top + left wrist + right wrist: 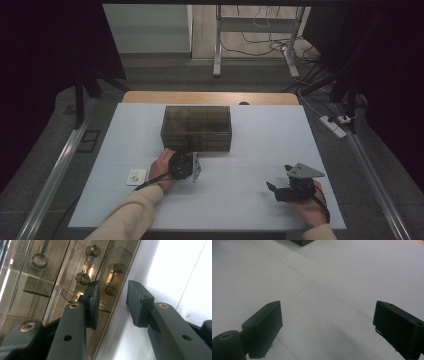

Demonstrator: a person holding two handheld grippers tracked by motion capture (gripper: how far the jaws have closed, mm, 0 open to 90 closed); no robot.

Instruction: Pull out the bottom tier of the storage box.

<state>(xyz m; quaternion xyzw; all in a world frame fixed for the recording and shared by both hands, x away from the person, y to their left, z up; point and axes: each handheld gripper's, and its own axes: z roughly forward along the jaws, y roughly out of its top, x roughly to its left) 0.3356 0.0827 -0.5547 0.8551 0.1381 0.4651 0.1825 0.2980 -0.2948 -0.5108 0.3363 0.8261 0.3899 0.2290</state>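
— Jaws on the left gripper (192, 150)?
— Parted, straddling the near edge of the smoky compartment box (196, 127) at mid-table; pads not pressing it.
— And the right gripper (280, 181)?
— Jaws spread wide over bare white table (240, 200), well apart from the box, holding nothing.

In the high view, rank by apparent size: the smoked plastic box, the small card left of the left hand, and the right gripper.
1. Smoked plastic box, clearly largest.
2. Right gripper; it sits nearer the camera, which may flatter it.
3. Small card, smallest.
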